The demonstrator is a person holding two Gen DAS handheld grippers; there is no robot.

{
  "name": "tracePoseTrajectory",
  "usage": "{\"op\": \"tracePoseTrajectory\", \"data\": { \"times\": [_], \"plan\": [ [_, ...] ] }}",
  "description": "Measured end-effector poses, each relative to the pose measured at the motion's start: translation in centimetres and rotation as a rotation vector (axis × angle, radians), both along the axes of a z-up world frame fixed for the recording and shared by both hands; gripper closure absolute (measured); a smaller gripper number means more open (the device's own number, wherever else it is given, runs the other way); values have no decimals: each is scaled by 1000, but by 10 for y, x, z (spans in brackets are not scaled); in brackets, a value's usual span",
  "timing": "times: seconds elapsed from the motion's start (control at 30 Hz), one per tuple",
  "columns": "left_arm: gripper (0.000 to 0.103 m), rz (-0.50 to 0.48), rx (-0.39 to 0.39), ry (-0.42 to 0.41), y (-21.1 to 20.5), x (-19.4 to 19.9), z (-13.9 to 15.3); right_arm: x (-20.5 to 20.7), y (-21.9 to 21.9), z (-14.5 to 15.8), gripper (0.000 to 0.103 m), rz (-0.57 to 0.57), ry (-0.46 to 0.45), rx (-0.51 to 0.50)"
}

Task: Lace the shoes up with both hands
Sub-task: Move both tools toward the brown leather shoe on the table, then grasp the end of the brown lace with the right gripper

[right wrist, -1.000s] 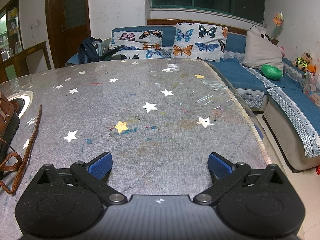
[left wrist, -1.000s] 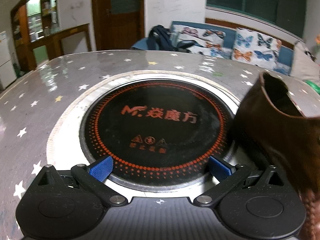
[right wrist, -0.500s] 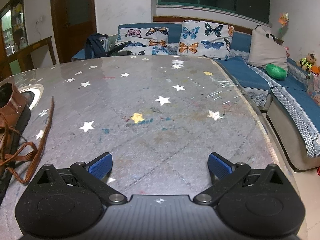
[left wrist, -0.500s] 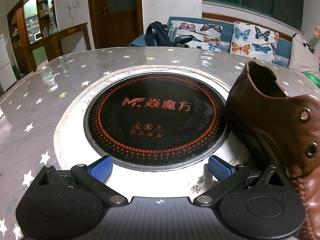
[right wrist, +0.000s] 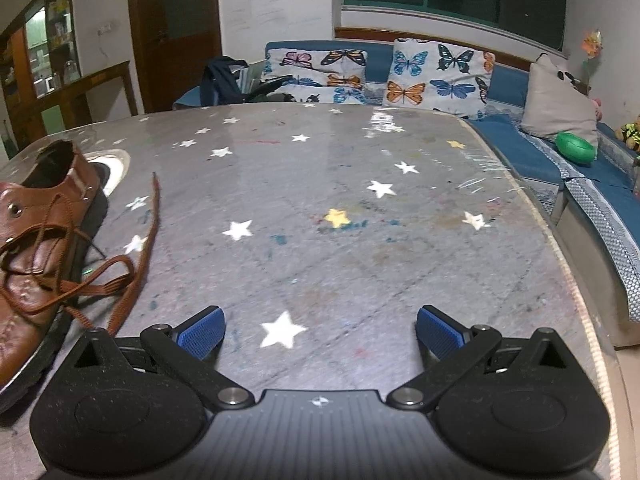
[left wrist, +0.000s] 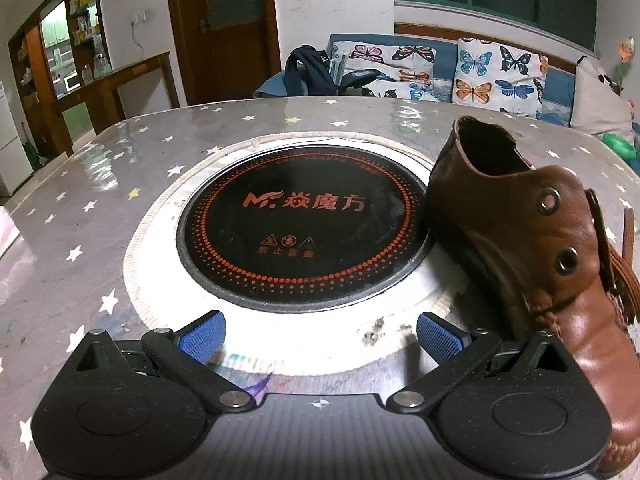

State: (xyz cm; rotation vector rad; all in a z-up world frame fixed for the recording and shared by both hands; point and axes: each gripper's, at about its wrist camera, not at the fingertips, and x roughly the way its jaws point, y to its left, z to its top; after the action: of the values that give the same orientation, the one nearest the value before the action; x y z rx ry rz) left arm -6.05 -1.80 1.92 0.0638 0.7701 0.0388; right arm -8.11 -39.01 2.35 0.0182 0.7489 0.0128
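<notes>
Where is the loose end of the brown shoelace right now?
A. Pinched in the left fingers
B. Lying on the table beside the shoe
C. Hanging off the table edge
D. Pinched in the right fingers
B: in the right wrist view the lace trails from the shoe across the table, and both grippers, left and right, are open and empty.

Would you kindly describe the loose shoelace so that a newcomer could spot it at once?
Start at the star-patterned table; a brown leather shoe stands beside its round black hob. The shoelace trails from it onto the tabletop: the only thin brown cord there.
</notes>
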Motion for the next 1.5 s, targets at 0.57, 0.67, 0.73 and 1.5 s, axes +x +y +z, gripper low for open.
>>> {"op": "tracePoseTrajectory", "data": {
  "times": [0.57, 0.67, 0.73, 1.5],
  "plan": [
    [0, -59, 21, -23, -8, -34, 8, -28, 33, 4, 0, 99, 11, 13],
    [0, -66, 20, -22, -8, -37, 9, -33, 39, 6, 0, 115, 9, 12],
    [0, -72, 19, -23, -8, -41, 10, -36, 43, 7, 0, 126, 7, 12],
    [0, -99, 38, -10, -16, -52, 16, -52, 68, 29, 3, 233, -30, -6]
  ]
}}
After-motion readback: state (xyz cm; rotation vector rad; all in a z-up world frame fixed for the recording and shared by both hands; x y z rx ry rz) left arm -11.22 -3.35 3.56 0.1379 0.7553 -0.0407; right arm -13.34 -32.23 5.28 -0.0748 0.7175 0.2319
